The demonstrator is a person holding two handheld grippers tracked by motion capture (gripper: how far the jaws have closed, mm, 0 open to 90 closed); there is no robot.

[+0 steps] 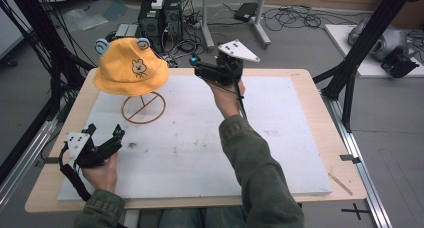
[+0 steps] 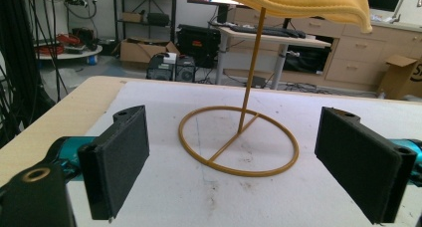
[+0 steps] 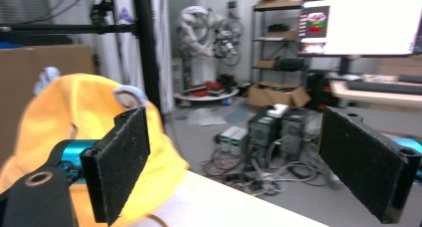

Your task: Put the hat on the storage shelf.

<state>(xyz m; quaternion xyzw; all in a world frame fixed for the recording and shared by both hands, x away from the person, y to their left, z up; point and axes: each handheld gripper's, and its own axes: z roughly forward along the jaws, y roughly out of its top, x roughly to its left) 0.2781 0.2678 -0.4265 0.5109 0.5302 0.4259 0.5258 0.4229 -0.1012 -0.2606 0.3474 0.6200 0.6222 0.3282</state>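
Observation:
A yellow bucket hat (image 1: 131, 68) with a bear face and pale blue ears sits on a gold wire stand (image 1: 144, 108) at the far left of the white board (image 1: 200, 153). My left gripper (image 1: 106, 132) is held low near the front left edge, open and holding nothing. In the left gripper view its jaws (image 2: 234, 137) frame the stand's ring (image 2: 281, 137), with the hat brim (image 2: 298, 0) above. My right gripper (image 1: 197, 67) is raised at the back middle, just right of the hat, open. The right gripper view has the hat (image 3: 59, 117) behind its left jaw, jaws (image 3: 234, 137) wide apart.
The white board lies on a wooden table (image 1: 320, 103). Black frame posts (image 1: 360, 53) stand at the right and left edges. Computer cases (image 1: 160, 15) and cables lie on the floor behind the table. A monitor (image 3: 363, 23) glows farther back.

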